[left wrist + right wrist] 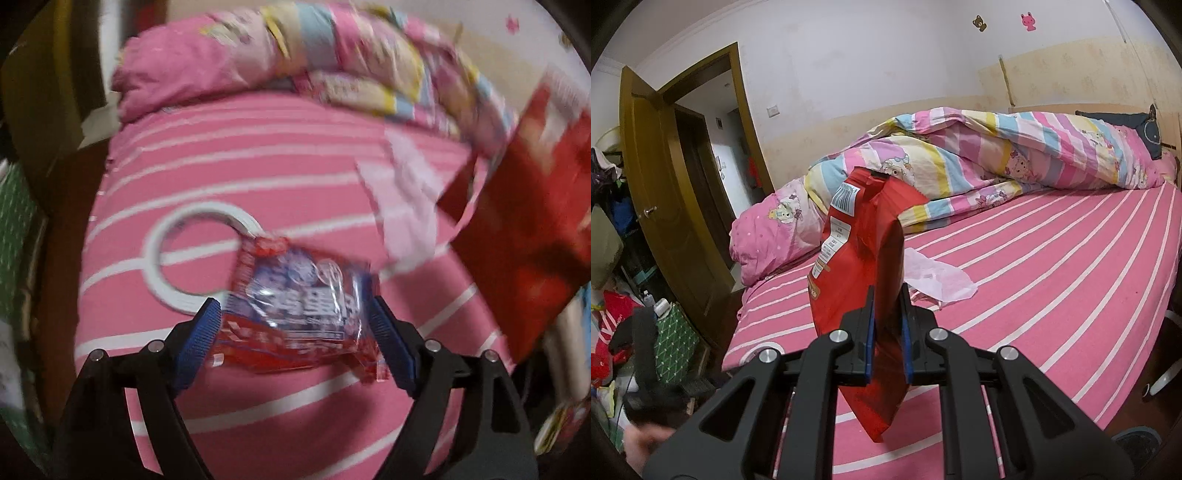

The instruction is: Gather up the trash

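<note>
A crumpled red and blue plastic snack wrapper (299,306) lies on the pink striped bed (258,155) between the blue pads of my left gripper (297,314), whose jaws stand wide on either side of it. A white tape roll (162,254) lies just behind the wrapper. My right gripper (888,299) is shut on a red foil bag (860,258) and holds it upright above the bed; the bag also shows blurred in the left wrist view (524,206). A thin pink plastic bag (934,277) lies on the bed behind it, also in the left wrist view (402,206).
A bunched pastel striped duvet (997,162) covers the far side of the bed. An open wooden door (661,206) stands at the left. Bags and clutter (635,332) fill the floor beside the bed, with a green patterned bag (674,339) among them.
</note>
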A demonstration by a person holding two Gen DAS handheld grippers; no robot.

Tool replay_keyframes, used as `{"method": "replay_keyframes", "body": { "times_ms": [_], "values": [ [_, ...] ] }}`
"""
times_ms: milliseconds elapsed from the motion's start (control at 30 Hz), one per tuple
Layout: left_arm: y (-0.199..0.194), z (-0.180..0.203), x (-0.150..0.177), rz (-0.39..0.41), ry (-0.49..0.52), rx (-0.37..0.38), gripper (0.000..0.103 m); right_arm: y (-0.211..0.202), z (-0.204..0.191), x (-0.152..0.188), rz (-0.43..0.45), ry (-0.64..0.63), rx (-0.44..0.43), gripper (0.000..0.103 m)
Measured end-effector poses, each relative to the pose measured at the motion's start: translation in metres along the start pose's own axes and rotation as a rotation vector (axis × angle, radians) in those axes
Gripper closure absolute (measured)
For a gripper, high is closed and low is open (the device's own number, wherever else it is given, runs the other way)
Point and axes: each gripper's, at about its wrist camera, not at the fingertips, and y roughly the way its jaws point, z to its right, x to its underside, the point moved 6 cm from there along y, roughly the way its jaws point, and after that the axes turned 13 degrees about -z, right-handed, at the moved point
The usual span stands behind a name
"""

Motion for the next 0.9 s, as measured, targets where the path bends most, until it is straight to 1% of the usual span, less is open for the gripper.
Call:
{"method": "replay_keyframes", "body": {
  "times_ms": [33,67,100,167,233,300,333,367,400,467,567,733,767,900],
  "values": [
    [0.011,0.004,0.000,-0.028,0.008,-0.007,0.032,0.001,0.000,0.000,0.002,-0.007,0.004,0.091],
    [0.019,0.009,0.000,-0.036,0.017,0.000,0.042,0.002,0.000,0.000,0.003,-0.012,0.008,0.091],
    [0.023,0.012,0.000,-0.038,0.025,0.019,0.058,0.003,0.002,0.000,0.002,-0.009,0.010,0.091],
    [0.027,0.015,0.001,-0.036,0.026,0.042,0.076,0.005,0.004,-0.001,-0.001,-0.002,0.008,0.091],
    [0.026,0.010,0.004,-0.027,-0.002,0.072,0.085,0.007,0.005,-0.002,-0.002,0.016,0.005,0.091],
    [0.019,0.004,0.005,-0.019,-0.044,0.128,0.090,0.009,0.003,-0.003,0.000,0.027,0.000,0.091],
    [0.014,0.004,0.006,-0.009,-0.053,0.144,0.092,0.008,0.001,-0.003,0.001,0.027,-0.001,0.091],
    [0.008,0.002,0.006,0.006,-0.067,0.182,0.097,0.008,-0.001,-0.003,0.002,0.026,-0.003,0.091],
    [0.002,0.003,0.006,0.021,-0.076,0.209,0.099,0.008,-0.004,-0.002,0.003,0.026,-0.006,0.091],
    [-0.015,0.004,0.006,0.069,-0.084,0.253,0.099,0.008,-0.008,-0.001,0.008,0.028,-0.006,0.091],
    [-0.037,0.006,0.005,0.123,-0.083,0.297,0.099,0.007,-0.016,0.000,0.017,0.026,-0.009,0.091],
    [-0.070,0.017,0.003,0.181,-0.080,0.360,0.099,0.005,-0.030,0.002,0.016,0.026,-0.015,0.091],
    [-0.078,0.020,0.004,0.194,-0.076,0.374,0.099,-0.001,-0.037,0.003,0.018,0.029,-0.024,0.091],
    [-0.106,0.035,0.015,0.226,-0.045,0.404,0.099,-0.024,-0.035,0.002,0.037,0.037,-0.033,0.091]
  ]
}}
